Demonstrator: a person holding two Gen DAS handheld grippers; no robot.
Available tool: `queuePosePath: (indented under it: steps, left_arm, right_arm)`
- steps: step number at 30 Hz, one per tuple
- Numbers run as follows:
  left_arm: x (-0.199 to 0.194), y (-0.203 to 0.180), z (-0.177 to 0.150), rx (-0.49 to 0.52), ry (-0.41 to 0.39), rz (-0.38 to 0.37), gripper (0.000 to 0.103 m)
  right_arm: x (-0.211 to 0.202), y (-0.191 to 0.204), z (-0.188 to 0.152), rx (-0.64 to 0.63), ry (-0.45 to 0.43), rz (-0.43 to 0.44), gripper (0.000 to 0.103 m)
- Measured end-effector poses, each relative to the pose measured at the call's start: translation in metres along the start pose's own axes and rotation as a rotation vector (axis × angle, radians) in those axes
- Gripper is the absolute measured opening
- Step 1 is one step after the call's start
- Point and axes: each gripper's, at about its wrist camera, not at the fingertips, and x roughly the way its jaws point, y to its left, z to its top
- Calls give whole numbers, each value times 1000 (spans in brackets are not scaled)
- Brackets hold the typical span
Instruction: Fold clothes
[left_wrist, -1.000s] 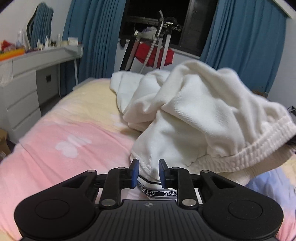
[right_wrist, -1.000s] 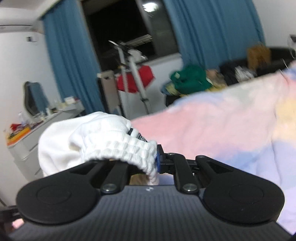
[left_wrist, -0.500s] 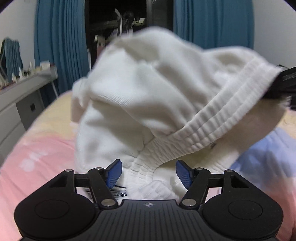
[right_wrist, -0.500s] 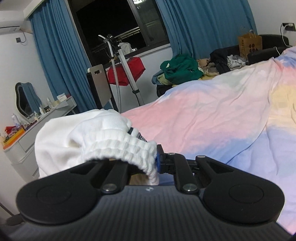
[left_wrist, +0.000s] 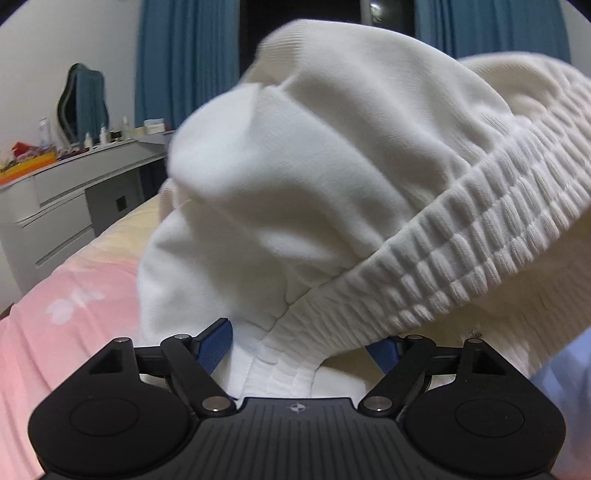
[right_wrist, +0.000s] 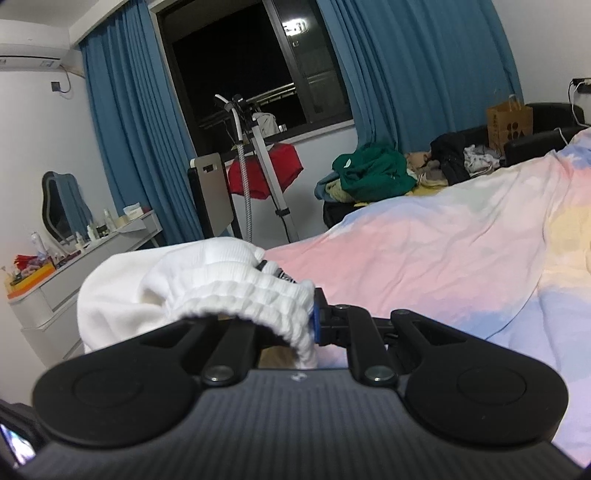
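White garment (left_wrist: 332, 177) blocks the left view ahead; bed (right_wrist: 424, 266) right of it open; dresser (right_wrist: 74, 266) crowds far left.

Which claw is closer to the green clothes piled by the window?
Right. The right claw, shut on the white garment, faces the green clothes across the bed. The left claw is open around the waistband; no green clothes show in its view.

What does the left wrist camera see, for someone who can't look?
A bunched white garment with a ribbed elastic waistband fills the view, the band sagging between the left gripper's open blue-padded jaws. Below it lies a pink bedspread; behind are a grey dresser and blue curtains.
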Motion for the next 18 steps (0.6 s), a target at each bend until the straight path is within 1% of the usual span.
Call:
queuePosePath:
  steps: [5,9,14,18]
  left_arm:
    - [-26,24,2,-113,-19,26,80]
    - [-48,44,4,-202,-35,46,80]
    - [-97,64,-5,-238,-84,107,81]
    - [-129,68,-15,-231,-130,150,83]
  right_arm:
    - [0,2,0,-12,-21,-6,13]
    - [5,0,-2,-13,-5,-13,13]
    - [6,-1,-3,-19,13,-25,13]
    - [9,0,-7,-39,37,-43,13]
